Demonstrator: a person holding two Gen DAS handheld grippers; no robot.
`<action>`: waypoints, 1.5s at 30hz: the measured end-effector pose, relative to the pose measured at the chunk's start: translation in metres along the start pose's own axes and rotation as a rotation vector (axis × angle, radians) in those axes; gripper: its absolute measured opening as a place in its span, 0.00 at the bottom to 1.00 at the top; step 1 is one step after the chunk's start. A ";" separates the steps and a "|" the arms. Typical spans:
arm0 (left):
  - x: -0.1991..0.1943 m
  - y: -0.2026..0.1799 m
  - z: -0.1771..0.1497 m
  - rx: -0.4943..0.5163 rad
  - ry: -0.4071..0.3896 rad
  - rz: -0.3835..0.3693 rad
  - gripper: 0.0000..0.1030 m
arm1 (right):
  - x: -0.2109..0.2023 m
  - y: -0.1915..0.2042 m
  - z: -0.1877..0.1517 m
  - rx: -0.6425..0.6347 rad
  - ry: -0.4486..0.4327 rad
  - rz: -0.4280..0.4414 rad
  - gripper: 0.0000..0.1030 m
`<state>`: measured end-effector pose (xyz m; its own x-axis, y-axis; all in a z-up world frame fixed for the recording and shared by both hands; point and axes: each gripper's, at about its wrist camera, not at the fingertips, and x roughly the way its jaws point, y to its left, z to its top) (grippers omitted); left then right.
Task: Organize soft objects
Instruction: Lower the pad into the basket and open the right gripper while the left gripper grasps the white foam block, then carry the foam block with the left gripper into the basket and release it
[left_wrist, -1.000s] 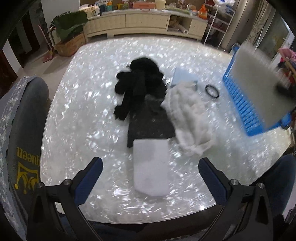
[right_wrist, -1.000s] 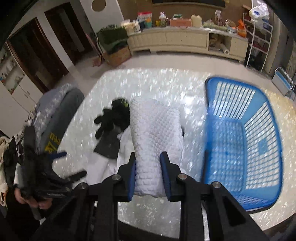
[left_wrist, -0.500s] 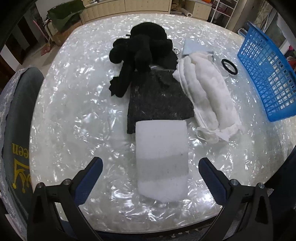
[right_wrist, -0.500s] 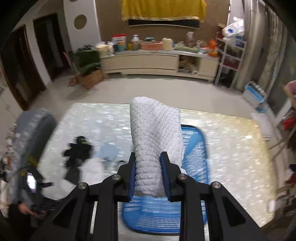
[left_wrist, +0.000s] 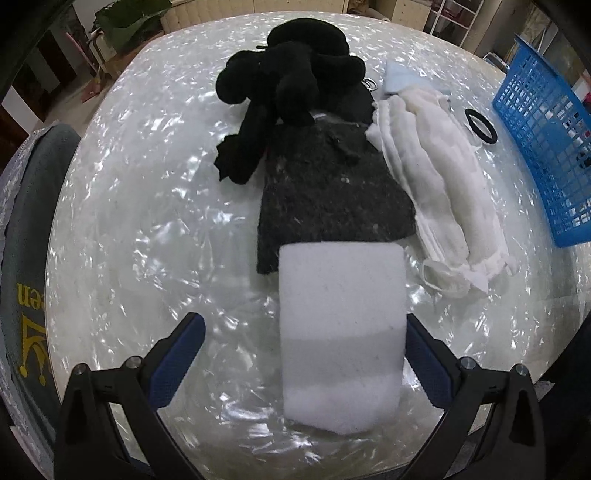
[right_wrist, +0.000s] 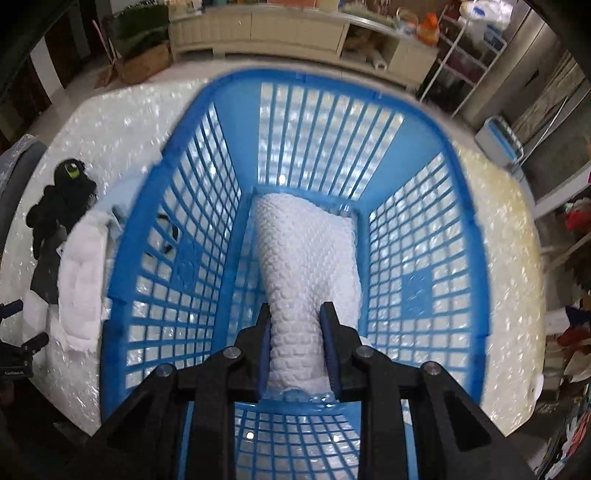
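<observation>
— Basket (right_wrist: 461, 236) first: where does it stand, and what's in it?

— Blue, at the right edge of the tabletop (left_wrist: 147, 221). The right gripper (right_wrist: 297, 345) reaches down into it, jaws clamped on a white quilted cloth (right_wrist: 310, 266) whose far end lies on the basket floor.

— And the left gripper (left_wrist: 304, 354)?

— Jaws wide open, holding nothing, above a white sponge block (left_wrist: 341, 325) near the front edge. Beyond the block lie a dark grey felt piece (left_wrist: 332, 199) and a black plush toy (left_wrist: 291, 74); a white folded cloth (left_wrist: 439, 192) lies just right of the felt, and a black hair tie (left_wrist: 480, 125) sits between that cloth and the basket.
</observation>
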<state>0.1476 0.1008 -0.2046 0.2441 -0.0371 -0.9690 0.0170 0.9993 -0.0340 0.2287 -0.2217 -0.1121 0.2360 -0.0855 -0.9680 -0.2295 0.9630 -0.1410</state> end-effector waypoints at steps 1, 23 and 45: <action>0.003 0.005 0.005 0.002 -0.001 0.002 1.00 | 0.003 0.000 -0.001 0.002 0.010 0.006 0.23; -0.011 0.004 0.003 0.018 -0.035 -0.008 0.53 | -0.044 -0.003 -0.025 0.024 -0.028 0.043 0.98; -0.139 -0.069 0.013 0.094 -0.231 -0.108 0.52 | -0.098 -0.018 -0.063 0.137 -0.254 0.028 1.00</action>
<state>0.1248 0.0368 -0.0645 0.4507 -0.1550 -0.8791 0.1426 0.9847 -0.1005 0.1505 -0.2465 -0.0280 0.4646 -0.0084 -0.8855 -0.1139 0.9911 -0.0691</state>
